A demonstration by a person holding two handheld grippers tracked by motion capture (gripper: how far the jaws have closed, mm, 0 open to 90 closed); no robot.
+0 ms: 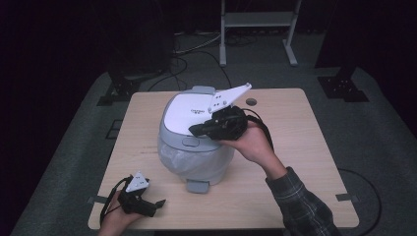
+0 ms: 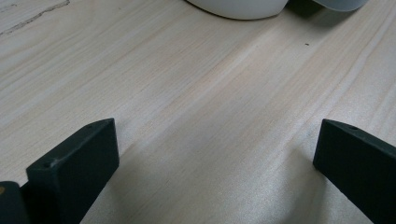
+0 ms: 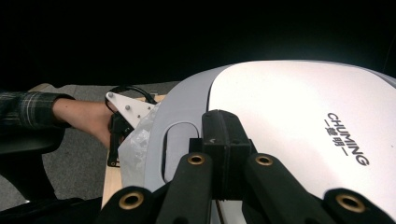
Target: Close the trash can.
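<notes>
Left gripper (image 1: 147, 205) rests at the near-left corner of the table (image 1: 295, 162), held in a hand (image 1: 114, 221) — jaws wide apart, nothing between them, just bare wood. Jaws are matte black, blocky, with chamfered tips. Table top is pale wood laminate, fine straight grain, rounded corners.

Mid-table: the bin (image 1: 194, 147) — rounded tub shape, smooth grey plastic body with a thin crinkled clear liner (image 1: 172, 156) showing under the rim. A flat grey pedal (image 1: 197, 186) sticks out at the base on the near side. Lid (image 1: 187, 112) is glossy white, gently domed, grey surround, dark printed lettering, and an oval recessed latch (image 3: 173, 144) at the front edge.

Right gripper (image 1: 196, 130) sits over the lid's front, tips down on the grey edge by the latch — jaws closed together, gripping nothing. Its grey triangular plate (image 1: 228, 98) is flat metal with small holes. Plaid sleeve (image 1: 300, 199) behind it.

Beyond the table: grey carpet, a white metal frame (image 1: 258, 29), loose cables.
</notes>
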